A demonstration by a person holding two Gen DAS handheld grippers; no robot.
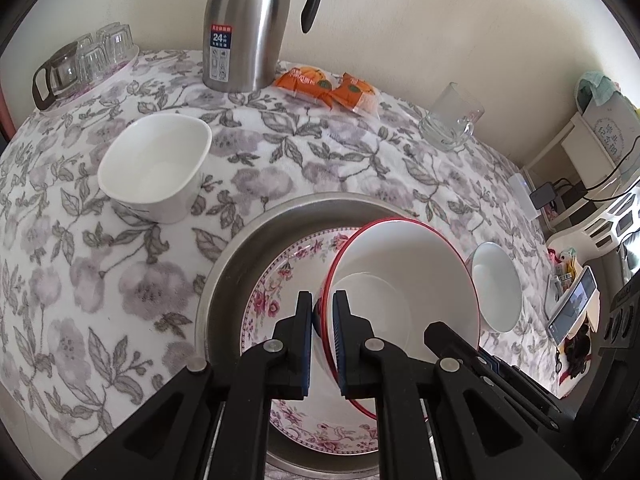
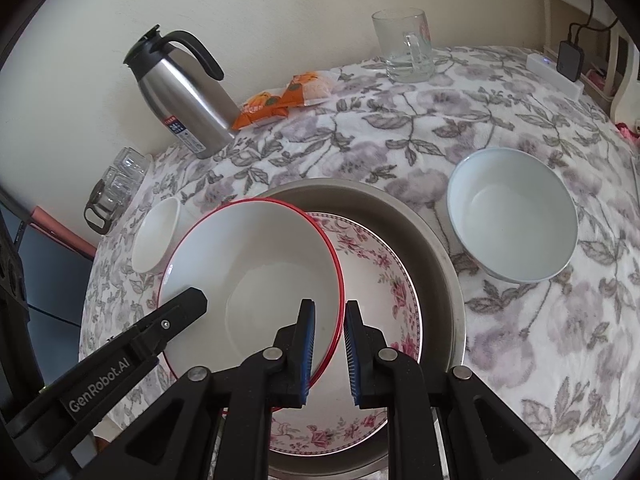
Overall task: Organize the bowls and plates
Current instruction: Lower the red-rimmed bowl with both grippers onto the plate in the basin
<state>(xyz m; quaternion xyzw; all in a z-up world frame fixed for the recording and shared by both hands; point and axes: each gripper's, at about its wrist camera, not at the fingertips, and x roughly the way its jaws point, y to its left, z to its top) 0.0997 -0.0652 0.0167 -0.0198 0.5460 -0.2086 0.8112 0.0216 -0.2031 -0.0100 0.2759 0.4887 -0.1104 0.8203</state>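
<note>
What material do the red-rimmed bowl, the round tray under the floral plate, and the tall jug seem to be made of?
Red-rimmed bowl: likely glazed ceramic; smooth white glossy inside, thin painted red edge.
Round tray: looks like brushed metal, perhaps stainless steel; dull grey sheen, thin raised wall.
Tall jug: stainless steel body with satin vertical reflections; its black handle seems plastic.
Floral plate: probably glazed ceramic or porcelain, with a printed pink flower border.

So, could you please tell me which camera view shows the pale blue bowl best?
The right wrist view shows the pale blue bowl best: its whole rim and empty inside are visible, upright on the floral tablecloth beside the metal basin. The left wrist view shows it squeezed at the right edge, partly hidden behind the red-rimmed bowl.
</note>
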